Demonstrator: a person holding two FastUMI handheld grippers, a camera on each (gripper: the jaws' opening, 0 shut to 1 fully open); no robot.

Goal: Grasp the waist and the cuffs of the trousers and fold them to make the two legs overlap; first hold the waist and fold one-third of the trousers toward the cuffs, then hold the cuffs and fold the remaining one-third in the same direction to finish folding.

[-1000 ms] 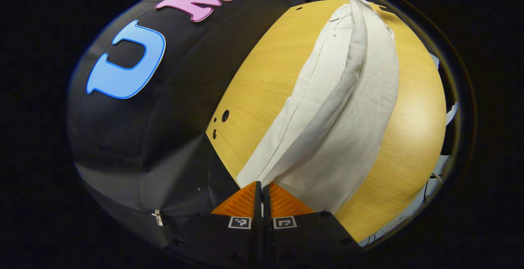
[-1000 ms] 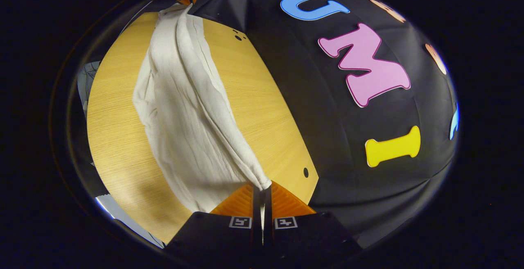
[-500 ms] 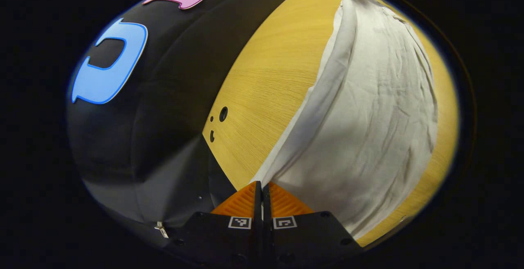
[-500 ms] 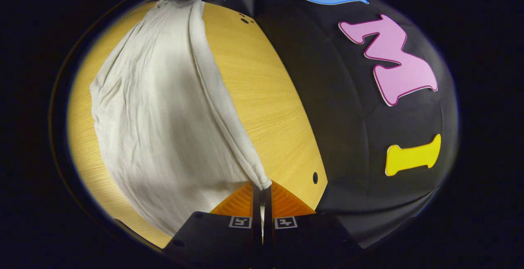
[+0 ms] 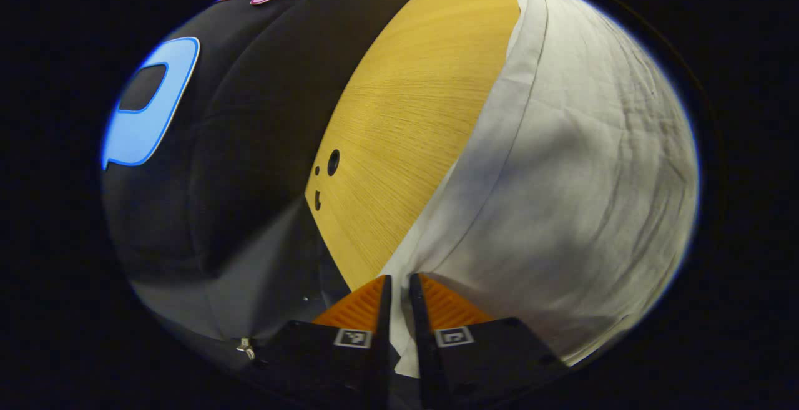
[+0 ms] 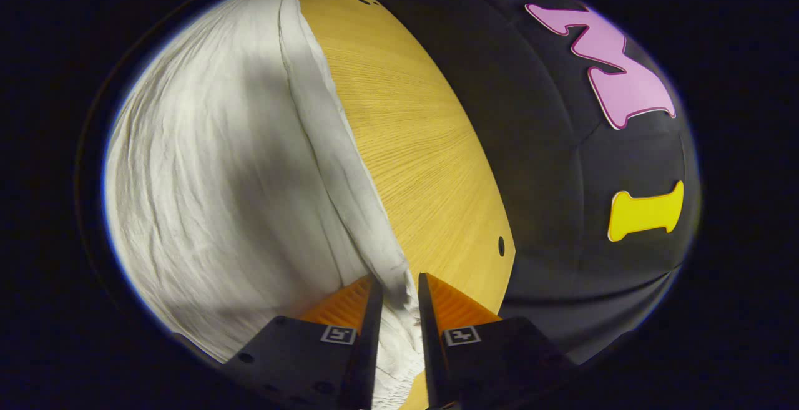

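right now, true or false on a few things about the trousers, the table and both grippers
1. The trousers lie spread on the table. True.
2. The left gripper is wide open and far from the cloth. False: its fingers stand slightly apart with the cloth's edge between them.
3. In the right gripper view, the trousers lie left of the bare table. True.
4. The trousers are dark blue. False: they are off-white.
5. The right gripper has cloth between its fingers. True.
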